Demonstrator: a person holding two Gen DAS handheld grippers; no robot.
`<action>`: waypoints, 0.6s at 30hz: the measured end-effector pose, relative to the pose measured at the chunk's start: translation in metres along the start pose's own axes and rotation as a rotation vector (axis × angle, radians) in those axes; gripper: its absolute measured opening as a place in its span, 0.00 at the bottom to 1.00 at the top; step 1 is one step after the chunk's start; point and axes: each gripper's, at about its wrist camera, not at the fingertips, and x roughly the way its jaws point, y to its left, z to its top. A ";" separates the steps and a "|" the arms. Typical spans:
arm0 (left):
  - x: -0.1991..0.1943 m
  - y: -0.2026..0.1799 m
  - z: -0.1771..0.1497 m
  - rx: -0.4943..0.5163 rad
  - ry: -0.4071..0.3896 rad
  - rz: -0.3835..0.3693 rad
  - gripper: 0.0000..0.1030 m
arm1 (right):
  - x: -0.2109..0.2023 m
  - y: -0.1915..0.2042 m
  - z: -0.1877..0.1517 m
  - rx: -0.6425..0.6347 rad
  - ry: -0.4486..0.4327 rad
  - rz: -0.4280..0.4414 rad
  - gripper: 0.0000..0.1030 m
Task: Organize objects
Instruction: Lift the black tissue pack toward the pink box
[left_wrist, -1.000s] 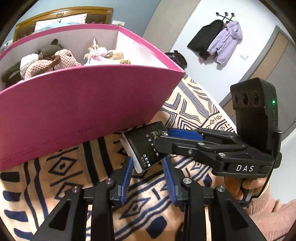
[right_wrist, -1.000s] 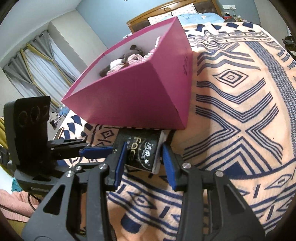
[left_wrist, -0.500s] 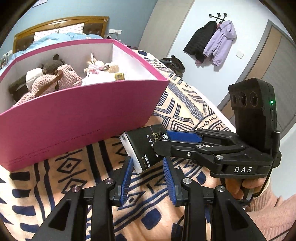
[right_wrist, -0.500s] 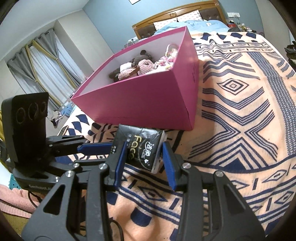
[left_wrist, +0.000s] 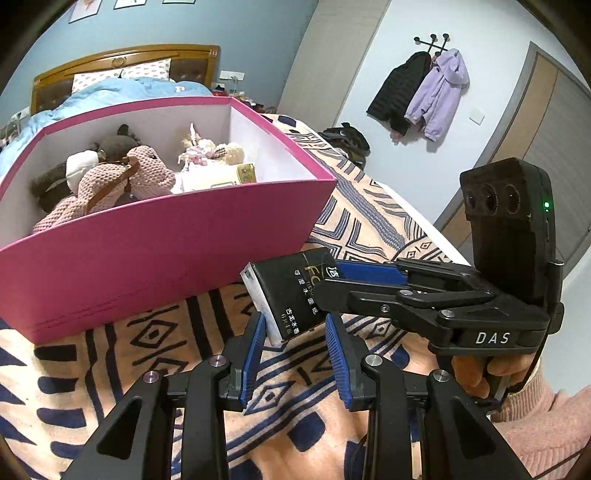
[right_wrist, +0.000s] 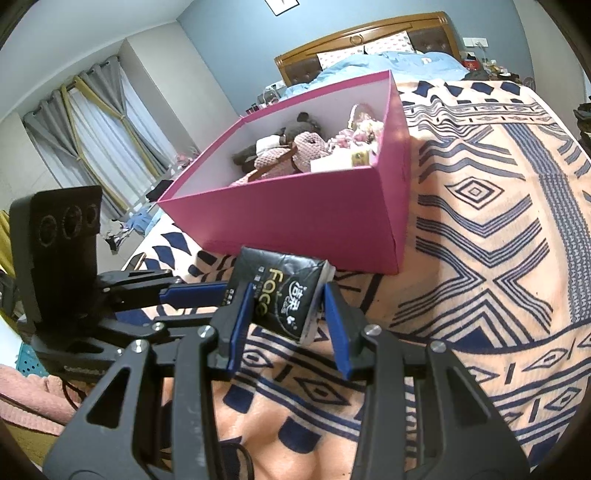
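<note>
Pack (left_wrist: 291, 291) of tissues, black and soft-sided with a white end, hangs just in front of the pink box's (left_wrist: 166, 251) near wall, clear of the blanket (right_wrist: 480, 258). Two grippers pinch it. The left gripper (left_wrist: 295, 332) has its ribbed blue pads pressed on the pack's lower end. The right gripper (right_wrist: 286, 314) clamps the printed face from the other side. A hand (left_wrist: 476, 373) in a pink knit sleeve holds the right one's handle.

Between pack and box there is only a strip of blanket, peach with dark blue geometric lines. The box's near wall stands higher than the pack.

The box is one stiff cardboard carton, pink outside, white inside, lidless. Its far right part holds a pink crocheted toy (left_wrist: 147, 177), a brown plush (left_wrist: 114, 142), a pale doll (left_wrist: 199, 151) and a small yellow carton (left_wrist: 246, 172). The part nearer its left corner looks bare.

Behind the box lie a blue duvet and a wooden headboard (left_wrist: 122, 59). To the right of the box two coats (left_wrist: 417, 92), one black and one lilac, hang on a wall hook. To the left of it are grey curtains (right_wrist: 92, 140).
</note>
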 end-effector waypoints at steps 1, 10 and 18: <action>-0.002 0.002 -0.001 0.000 -0.003 -0.001 0.32 | -0.001 0.002 0.001 -0.005 -0.003 0.002 0.41; -0.011 0.003 0.001 0.007 -0.027 0.003 0.32 | -0.004 0.009 0.005 -0.026 -0.022 0.013 0.41; -0.018 0.000 0.004 0.025 -0.052 0.007 0.32 | -0.009 0.014 0.010 -0.047 -0.042 0.012 0.41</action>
